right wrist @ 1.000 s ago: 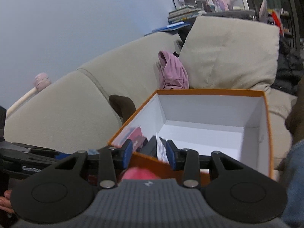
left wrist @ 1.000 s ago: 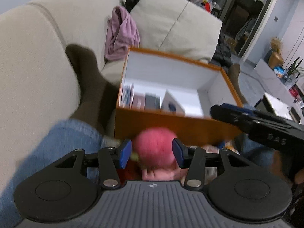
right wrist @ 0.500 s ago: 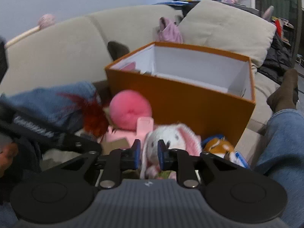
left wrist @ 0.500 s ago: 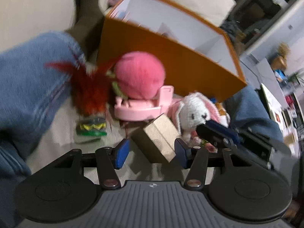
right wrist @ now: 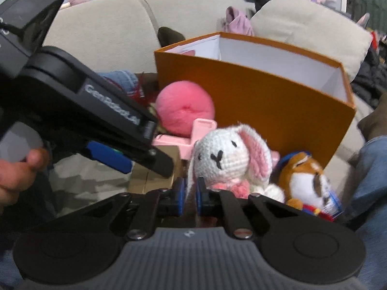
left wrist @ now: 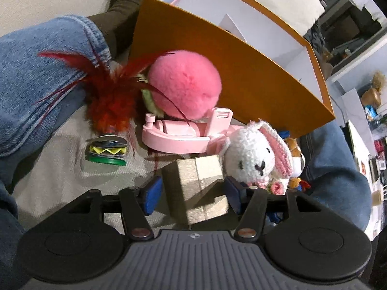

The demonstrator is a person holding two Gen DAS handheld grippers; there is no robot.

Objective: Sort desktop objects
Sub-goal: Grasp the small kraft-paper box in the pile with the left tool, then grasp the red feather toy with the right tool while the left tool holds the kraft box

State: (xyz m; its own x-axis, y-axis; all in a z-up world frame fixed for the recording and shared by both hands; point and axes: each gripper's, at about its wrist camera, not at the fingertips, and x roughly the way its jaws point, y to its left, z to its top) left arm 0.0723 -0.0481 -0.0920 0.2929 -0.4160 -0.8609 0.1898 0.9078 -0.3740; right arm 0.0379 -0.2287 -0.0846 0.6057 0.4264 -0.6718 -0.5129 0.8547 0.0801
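On a beige sofa seat (left wrist: 48, 169), between a person's two denim-clad legs (left wrist: 36, 96), lies a cluster of small objects in front of an open orange cardboard box with a white inside (left wrist: 241, 79). The left gripper (left wrist: 192, 194) points steeply down at a tan, rope-wrapped block (left wrist: 198, 188), which lies between its blue-padded jaws. The jaws stand wide and have just been opening; a gap shows beside the left pad, so the block is straddled, not squeezed. In the right wrist view this gripper (right wrist: 135, 162) reaches in from the left, with a hand (right wrist: 19, 174) behind it.

The right gripper (right wrist: 191, 193) sits low and near, its jaws nearly clenched after just closing. A drooping ear of the white crocheted rabbit with pink ears (right wrist: 229, 157) hangs at the narrow gap between the pads; whether the pads actually pinch it, I cannot tell.

The rabbit lies just right of the block. Right of the rabbit rests a brown and white plush animal (right wrist: 304, 181). Behind the block lies a pink plastic holder (left wrist: 179, 137), and on its far side a fluffy pink pompom ball (left wrist: 183, 84) touches the box's front wall. Left of the ball is a red feather toy (left wrist: 111, 96), with a small green, yellow and grey stacked disc (left wrist: 106, 152) near it. The box stands at the far side of the cluster, against the sofa cushions (right wrist: 302, 31).
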